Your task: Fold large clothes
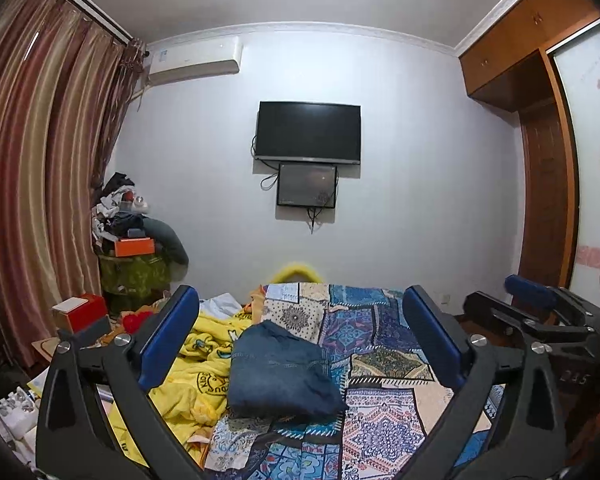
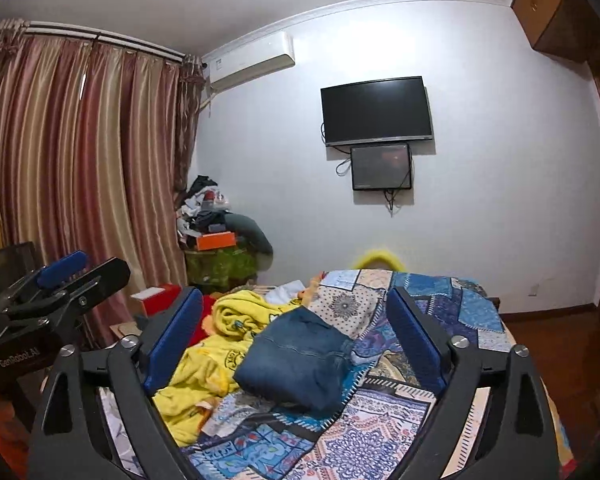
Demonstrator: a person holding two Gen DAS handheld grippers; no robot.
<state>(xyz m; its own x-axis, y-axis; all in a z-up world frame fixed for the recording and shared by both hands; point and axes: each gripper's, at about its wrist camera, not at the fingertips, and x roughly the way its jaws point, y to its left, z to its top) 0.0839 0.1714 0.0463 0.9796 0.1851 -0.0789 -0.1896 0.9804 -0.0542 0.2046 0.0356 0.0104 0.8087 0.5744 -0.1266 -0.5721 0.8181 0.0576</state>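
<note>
**On the bed: blue jeans folded in a bundle, both tongs wide apart**

On the bed [image 1: 384, 364] lies a patchwork cover with blue, cream and purple squares. The folded jeans [image 1: 280, 372] sit on this cover, near the middle of the bed. They are dark blue and lie in a thick, puffy bundle. Their left side touches a crumpled yellow blanket [image 1: 204, 356], which fills the left side of the bed.

The left tongs [image 1: 300, 340] are held above the near end of the bed. Their two blue pads are spread wide, and nothing is between them. In the left wrist view the jeans show in the gap between the fingers, but the fingers do not touch them.

The right tongs [image 2: 296, 340] are spread wide too, and they hold nothing. They are also up above the near end of the bed, clear of the jeans [image 2: 300, 364]. The two tongs are side by side, and each one shows at the edge of the other's view.

Past the far end of the bed is a white wall with a black TV [image 1: 308, 130] on it. A smaller dark screen [image 1: 307, 185] hangs just below the TV. Striped curtains [image 1: 32, 168] hang on the left. A pile of clothes and boxes [image 1: 132, 228] stands in the far left corner of the room.
</note>
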